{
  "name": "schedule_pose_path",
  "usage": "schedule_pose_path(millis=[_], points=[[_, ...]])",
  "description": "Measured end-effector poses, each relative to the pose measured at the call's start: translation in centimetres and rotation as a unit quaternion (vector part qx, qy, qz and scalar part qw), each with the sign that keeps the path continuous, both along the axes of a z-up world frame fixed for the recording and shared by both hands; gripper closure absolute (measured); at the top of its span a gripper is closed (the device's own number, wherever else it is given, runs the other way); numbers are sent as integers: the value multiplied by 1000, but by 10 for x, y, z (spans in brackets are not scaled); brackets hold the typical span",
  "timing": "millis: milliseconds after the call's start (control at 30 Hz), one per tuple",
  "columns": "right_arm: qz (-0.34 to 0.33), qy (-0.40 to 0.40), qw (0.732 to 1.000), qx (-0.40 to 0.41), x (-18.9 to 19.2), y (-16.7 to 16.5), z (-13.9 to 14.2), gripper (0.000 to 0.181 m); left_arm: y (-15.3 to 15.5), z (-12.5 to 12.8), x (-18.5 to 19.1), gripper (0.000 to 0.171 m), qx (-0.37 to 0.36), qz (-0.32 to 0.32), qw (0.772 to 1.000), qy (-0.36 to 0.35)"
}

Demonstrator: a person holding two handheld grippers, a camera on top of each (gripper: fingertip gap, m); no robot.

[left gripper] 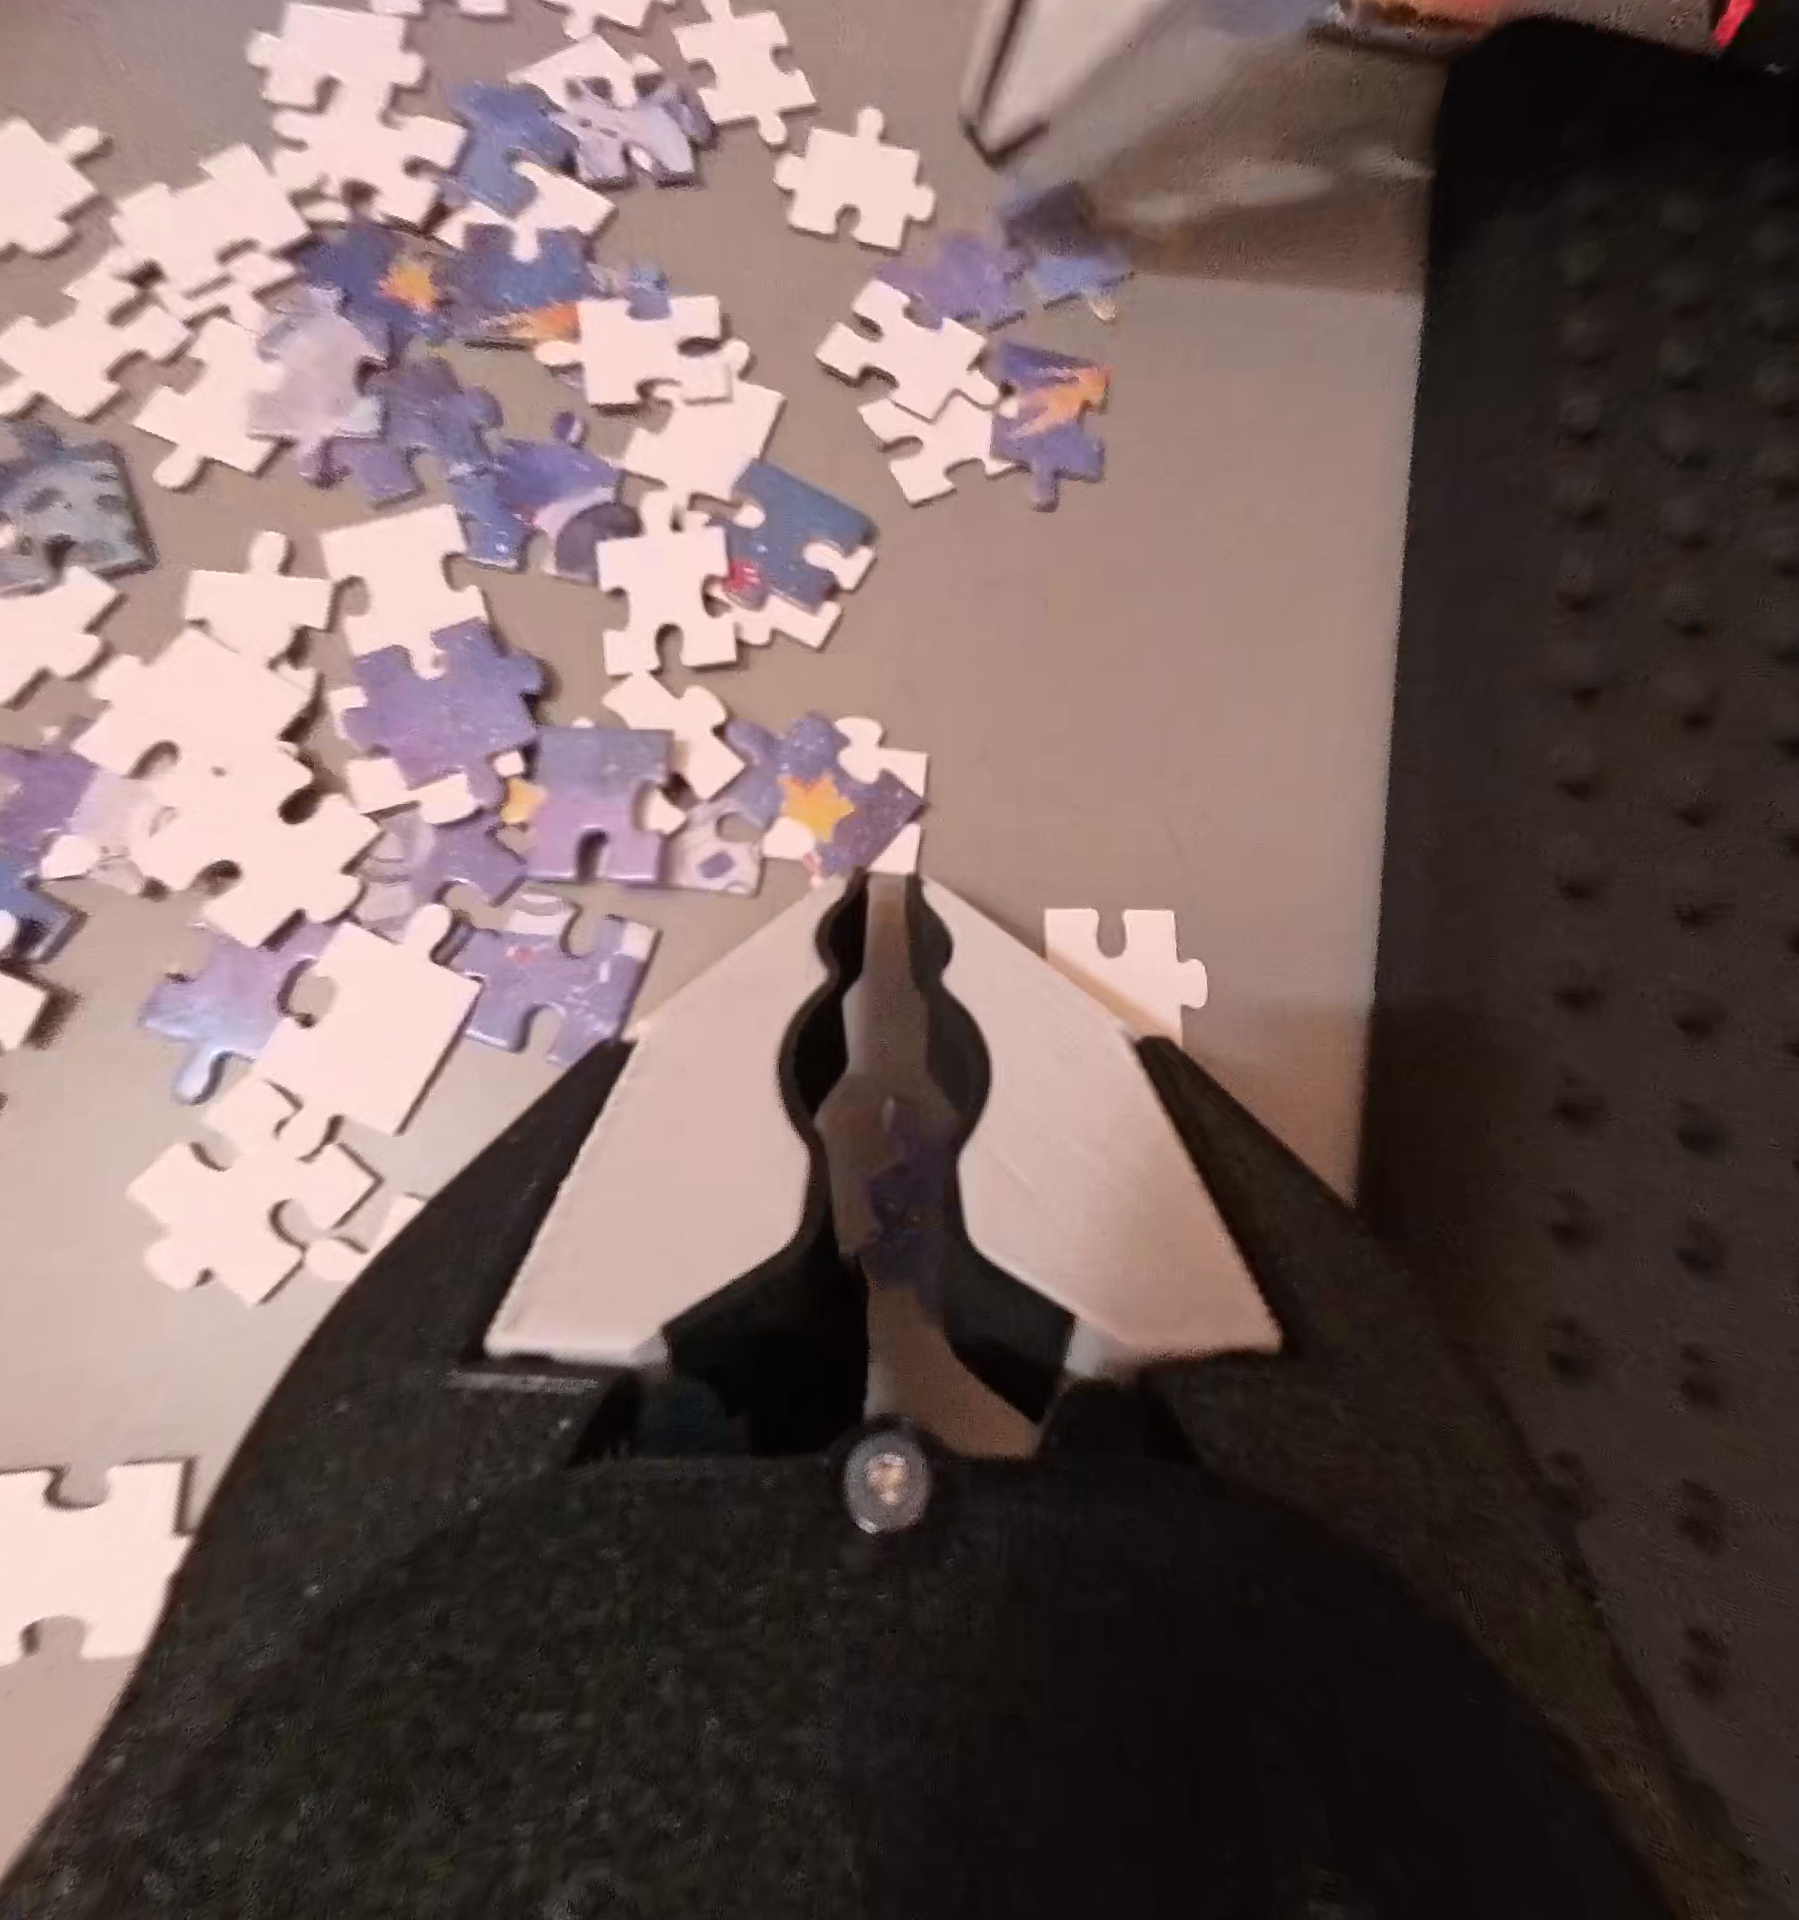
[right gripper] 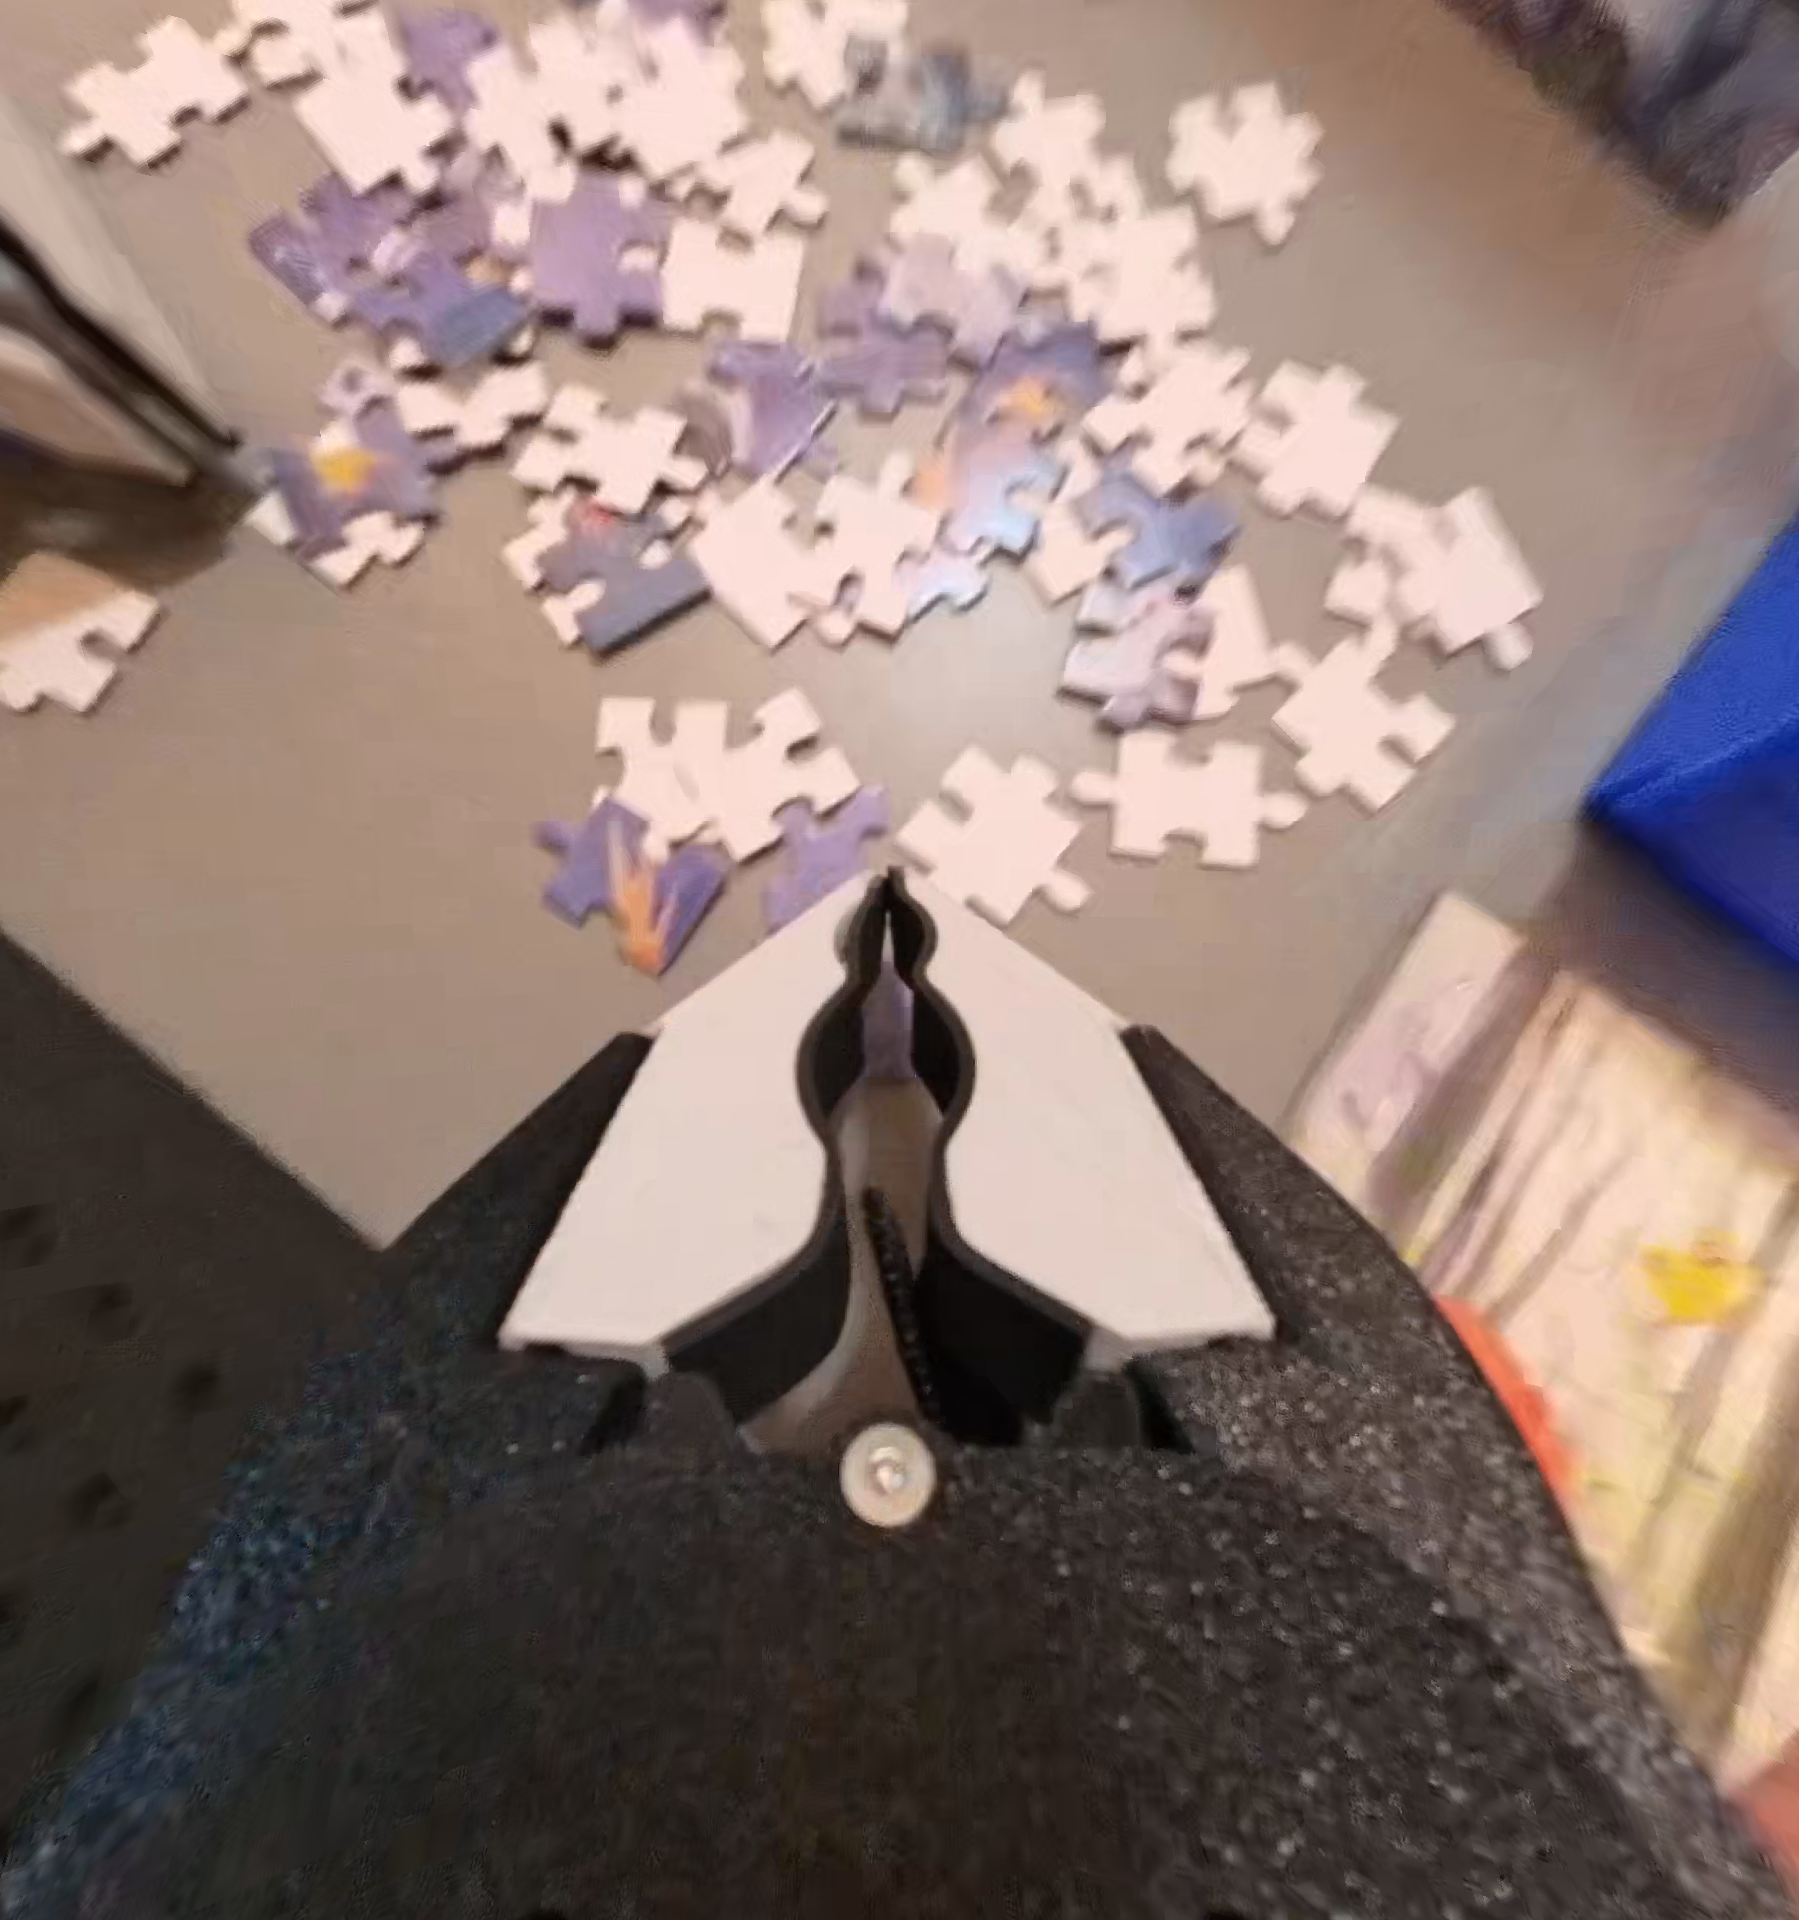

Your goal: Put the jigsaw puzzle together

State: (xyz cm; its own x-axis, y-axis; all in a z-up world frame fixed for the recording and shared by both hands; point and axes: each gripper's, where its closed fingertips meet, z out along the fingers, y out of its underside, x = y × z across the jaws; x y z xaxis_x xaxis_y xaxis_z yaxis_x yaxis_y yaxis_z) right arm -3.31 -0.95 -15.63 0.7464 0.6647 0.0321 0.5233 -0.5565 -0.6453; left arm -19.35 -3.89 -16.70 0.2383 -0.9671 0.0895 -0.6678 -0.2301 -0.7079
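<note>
Flat cardboard puzzle pieces [left gripper: 438, 582] litter the smooth grey table [left gripper: 1134, 644]. The left gripper [left gripper: 884, 883] pinches one piece [left gripper: 900, 1184]; the right gripper [right gripper: 890, 883] is closed, empty.

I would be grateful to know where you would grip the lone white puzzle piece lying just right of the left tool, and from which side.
Take the white puzzle piece from above, closing on its two straight side edges. It lies flat and apart from the pile, and its far edge is notched.
</note>
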Motion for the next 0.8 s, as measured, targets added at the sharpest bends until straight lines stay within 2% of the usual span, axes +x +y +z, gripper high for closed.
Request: schedule_pose_path(millis=[67, 133, 200, 267, 367, 433, 467, 533, 633, 733, 800], points=[[44, 53, 997, -46, -15, -27, -5, 181, 8, 12, -8, 165, -7, 18, 1000, -24], [93, 62, 993, -45, -32, -44, -8, 181, 9, 24, -28, 165, -39, 21, 998, -49], [93, 20, 995, -29, -36, -36, -18, 181, -13, 27, -51, 171, -105, -19, 993, -59], [87, 21, 996, -22, -47, -21, -17, 181, -44, 24, -59, 171, -145, -80, 985, -56], [100, 19, 994, -28, -74, -5, -17, 181, -71, 7, -40, 171, -115, -128, 985, -20], [99, -3, 995, 6, -77, 5, -10, 181, -69, -8, -29, 171, -95, -119, 988, 13], [92, -3, 996, 14, -73, 6, -5, 181, -65, -7, -19, 171, -93, -106, 990, -1], [65, 5, 998, 10, -53, 2, 3, 181, -39, -9, -2, 171, -70, -37, 997, -16], [-14, -15, 1000, -4, 4, -4, 0, 181, -5, -5, 14, 171, -34, 35, 998, -27], [-48, 5, 998, -33, 25, -14, -11, 181, -5, 16, 9, 171, -40, 14, 997, -67], [-35, 10, 999, -39, 14, -14, -19, 181, -23, 26, -12, 171, -90, -31, 993, -77]])
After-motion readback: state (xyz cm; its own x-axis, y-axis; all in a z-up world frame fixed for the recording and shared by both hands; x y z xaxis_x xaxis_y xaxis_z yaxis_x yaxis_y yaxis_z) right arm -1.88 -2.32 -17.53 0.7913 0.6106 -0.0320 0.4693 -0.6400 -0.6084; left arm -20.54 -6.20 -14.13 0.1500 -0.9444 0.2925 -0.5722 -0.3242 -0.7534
